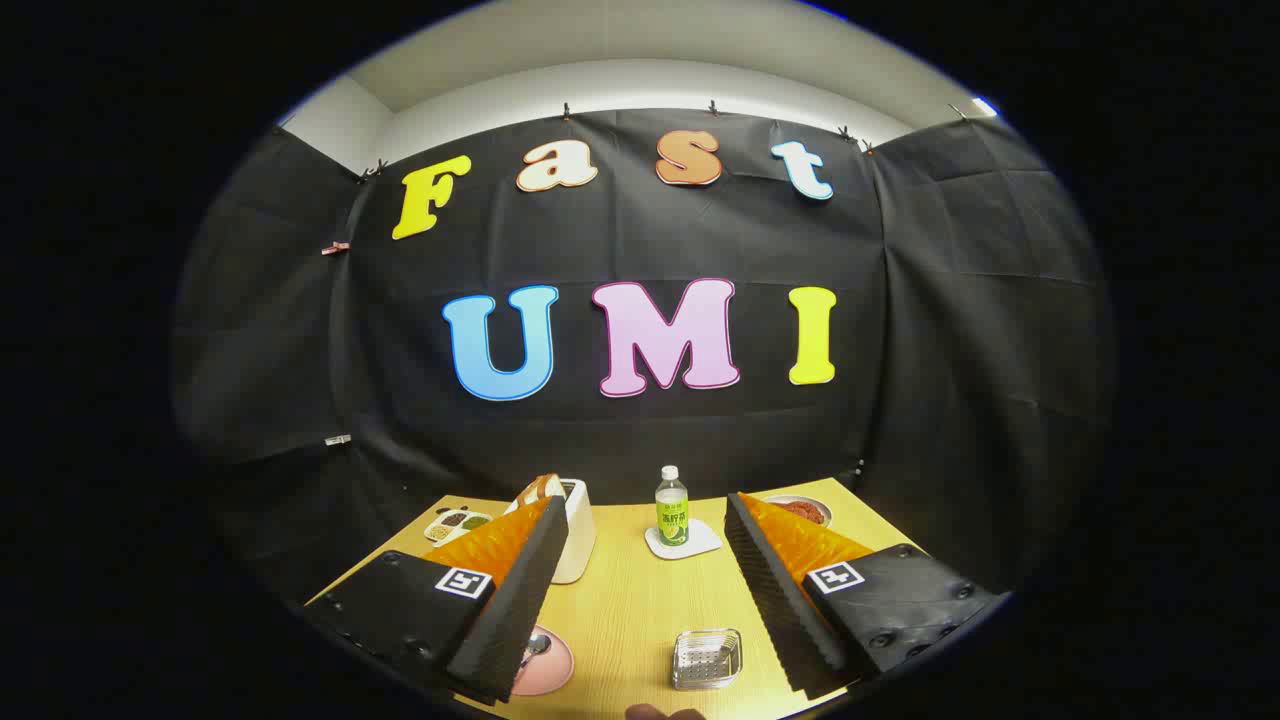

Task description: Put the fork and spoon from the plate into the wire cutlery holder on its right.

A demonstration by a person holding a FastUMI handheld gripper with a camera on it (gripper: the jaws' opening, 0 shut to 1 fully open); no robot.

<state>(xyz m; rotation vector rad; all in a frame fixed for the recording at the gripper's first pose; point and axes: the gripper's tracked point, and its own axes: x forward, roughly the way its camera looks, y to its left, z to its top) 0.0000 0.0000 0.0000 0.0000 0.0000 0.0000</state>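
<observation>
A pink plate (548, 668) lies on the wooden table near its front edge, partly hidden behind my left finger. A spoon (534, 648) rests on it; the fork I cannot make out. To the plate's right stands the wire cutlery holder (707, 658), low and square, with nothing inside that I can see. My gripper (640, 530) hangs above the table, wide open, nothing between its fingers. The holder sits below and between the fingers; the plate is under the left finger.
A green drink bottle (672, 508) stands on a white coaster (684, 541) at the table's middle back. A white toaster (576, 530) with bread stands left of it. A small tray of food (455, 523) lies far left, a plate of food (802, 510) far right.
</observation>
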